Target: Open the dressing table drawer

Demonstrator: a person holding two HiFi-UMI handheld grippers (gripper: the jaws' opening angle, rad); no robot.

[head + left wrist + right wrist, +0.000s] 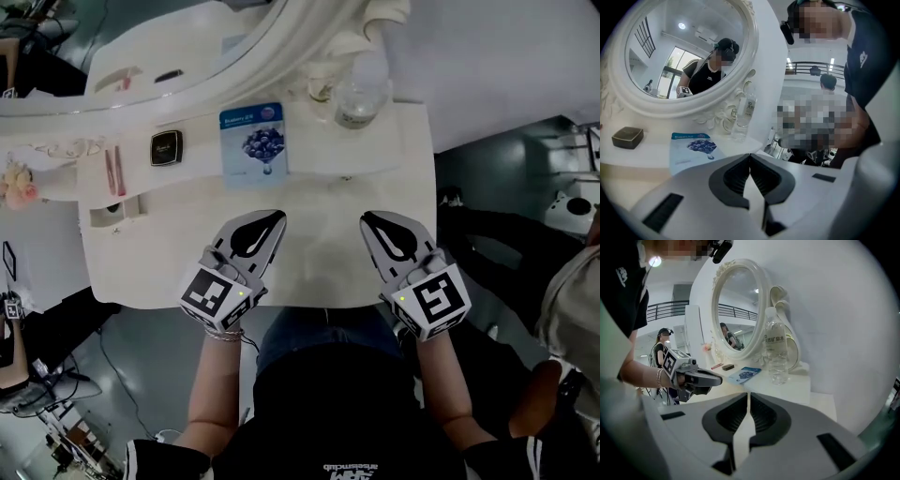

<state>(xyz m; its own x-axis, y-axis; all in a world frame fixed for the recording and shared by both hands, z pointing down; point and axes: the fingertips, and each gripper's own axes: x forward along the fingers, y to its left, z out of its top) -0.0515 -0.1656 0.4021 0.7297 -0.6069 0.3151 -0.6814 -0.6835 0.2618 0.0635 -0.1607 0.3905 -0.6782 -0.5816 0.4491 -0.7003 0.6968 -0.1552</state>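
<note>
Claws nearest me, my left claw [277,218] and right claw [367,220], are both closed on nothing above the front half of the white dressing desk [319,267]; its drawer is hidden under that top. Farther back on the desk sit a blue sachet [252,139] and a clear plastic bottle [361,98].

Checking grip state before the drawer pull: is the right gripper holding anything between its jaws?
No, the right gripper has its jaws shut together with nothing between them.
</note>
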